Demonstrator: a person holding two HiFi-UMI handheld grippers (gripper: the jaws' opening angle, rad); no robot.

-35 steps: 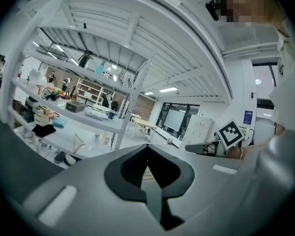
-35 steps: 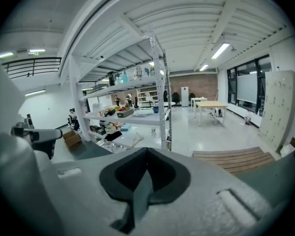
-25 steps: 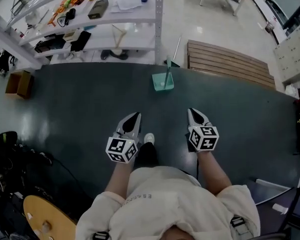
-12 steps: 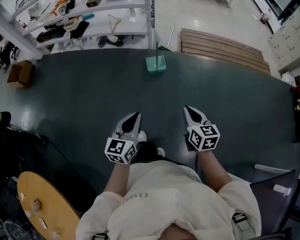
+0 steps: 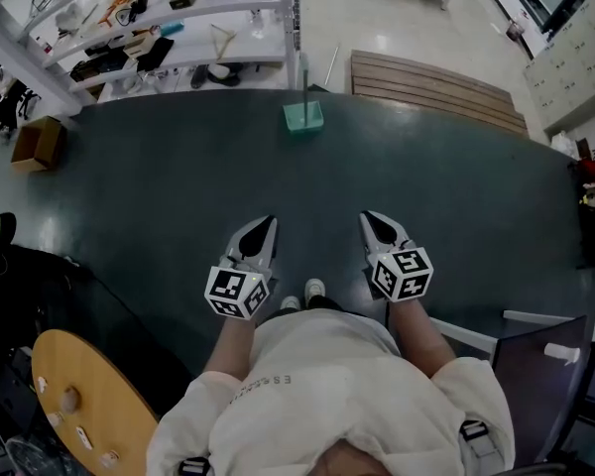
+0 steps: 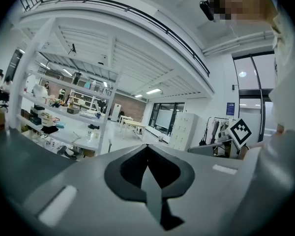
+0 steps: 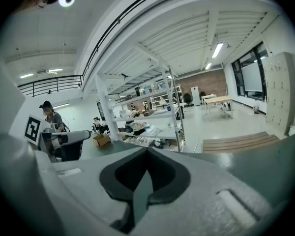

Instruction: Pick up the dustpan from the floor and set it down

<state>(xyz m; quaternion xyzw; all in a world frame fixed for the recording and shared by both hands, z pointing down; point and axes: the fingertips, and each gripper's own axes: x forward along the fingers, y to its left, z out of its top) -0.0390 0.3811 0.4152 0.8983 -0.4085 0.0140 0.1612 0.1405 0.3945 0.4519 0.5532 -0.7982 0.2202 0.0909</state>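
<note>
The dustpan (image 5: 303, 117) is teal with a thin upright handle. It stands on the dark green floor (image 5: 139, 196) near the far edge, in front of the shelving, seen in the head view. My left gripper (image 5: 262, 226) and right gripper (image 5: 368, 219) are held side by side in front of my body, well short of the dustpan and pointing toward it. Both are shut and empty, their jaws meeting in a single line in each gripper view. My feet show just below the grippers.
White shelving (image 5: 178, 28) loaded with small items stands behind the dustpan. A slatted wooden platform (image 5: 436, 87) lies at the far right. A cardboard box (image 5: 35, 142) sits far left, a round wooden board (image 5: 79, 405) at near left, and a dark chair (image 5: 535, 365) at near right.
The dustpan and shelving have slid toward the top of the head view and look farther off. Both grippers kept their place before my body and stayed shut.
</note>
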